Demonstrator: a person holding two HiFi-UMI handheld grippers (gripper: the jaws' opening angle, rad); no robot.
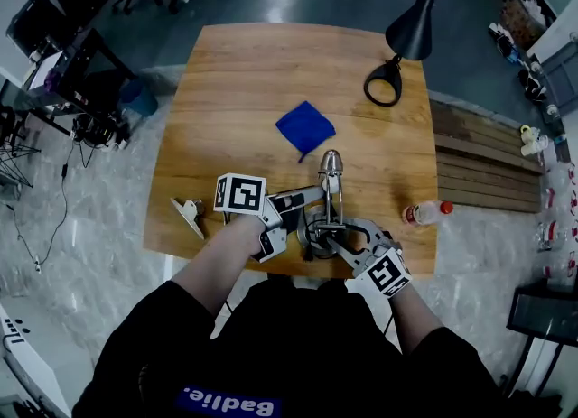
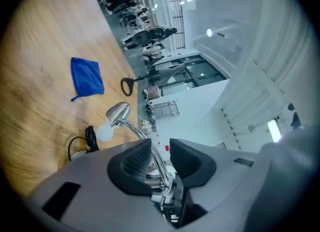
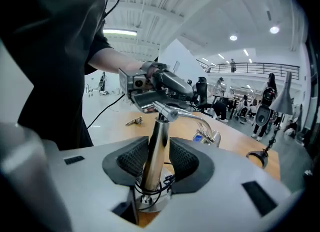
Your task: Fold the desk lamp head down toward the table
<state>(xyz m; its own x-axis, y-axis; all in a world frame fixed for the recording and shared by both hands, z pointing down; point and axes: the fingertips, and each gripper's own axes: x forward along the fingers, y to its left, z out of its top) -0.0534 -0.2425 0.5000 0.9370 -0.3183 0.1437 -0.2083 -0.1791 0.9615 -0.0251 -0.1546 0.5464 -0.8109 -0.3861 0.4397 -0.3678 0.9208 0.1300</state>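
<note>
Silver desk lamp (image 1: 331, 192) at the near edge of the wooden table (image 1: 226, 73), head up off the wood. Left gripper (image 2: 160, 152) shut tight on its thin bent arm. Right gripper (image 3: 159, 148) pinching its upright pole, low by the base. Blue cloth (image 1: 304, 127) mid-table. Upside-down white word on the black shirt (image 1: 298, 335), like "Badlie".

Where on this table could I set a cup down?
The table is bare at far left beyond the cloth, and between the cloth and the black lamp. The near edge is crowded: silver lamp, left hand-held gripper, right hand-held gripper, bottle.
</note>
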